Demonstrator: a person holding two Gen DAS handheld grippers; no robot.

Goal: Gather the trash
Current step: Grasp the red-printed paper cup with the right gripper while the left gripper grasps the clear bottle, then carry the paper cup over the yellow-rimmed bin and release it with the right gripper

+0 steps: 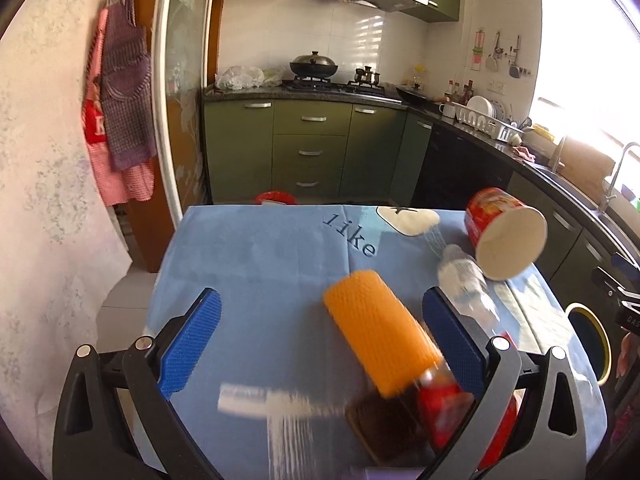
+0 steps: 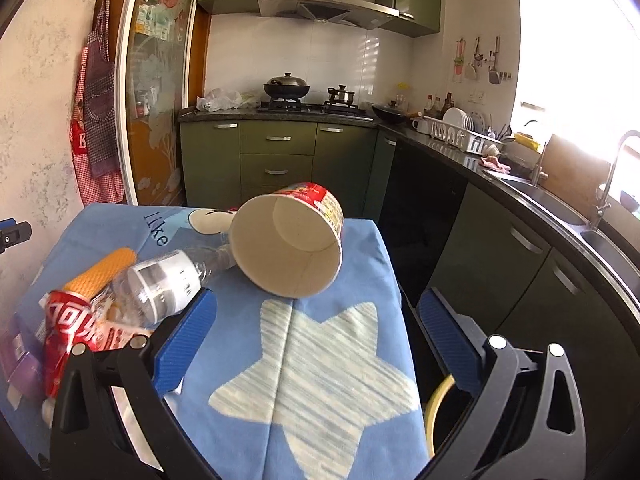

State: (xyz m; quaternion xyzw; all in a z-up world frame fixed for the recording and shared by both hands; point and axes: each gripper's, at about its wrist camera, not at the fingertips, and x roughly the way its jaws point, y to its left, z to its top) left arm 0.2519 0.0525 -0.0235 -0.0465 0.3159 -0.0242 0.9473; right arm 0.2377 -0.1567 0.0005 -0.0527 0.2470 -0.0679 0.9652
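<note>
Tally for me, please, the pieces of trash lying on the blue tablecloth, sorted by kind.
Paper noodle cup: 1
Clear plastic bottle: 1
Orange-wrapped bottle: 1
Red snack wrapper: 1
Purple packet: 1
Total: 5, though the left wrist view is too blurred to rule out more.

Bare blue tablecloth (image 1: 248,264) left and centre — orange roll (image 1: 376,332), clear bottle (image 1: 468,288), tipped paper cup (image 2: 292,240) crowding right

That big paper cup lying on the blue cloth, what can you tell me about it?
The paper cup is a wide tub that looks like cardboard, printed red with colourful pictures outside and plain pale inside. It lies tipped on its side on the blue cloth, empty, with its open mouth facing the right claw's camera. The neck end of a clear plastic bottle lies against its rim. Neither claw touches it.
</note>
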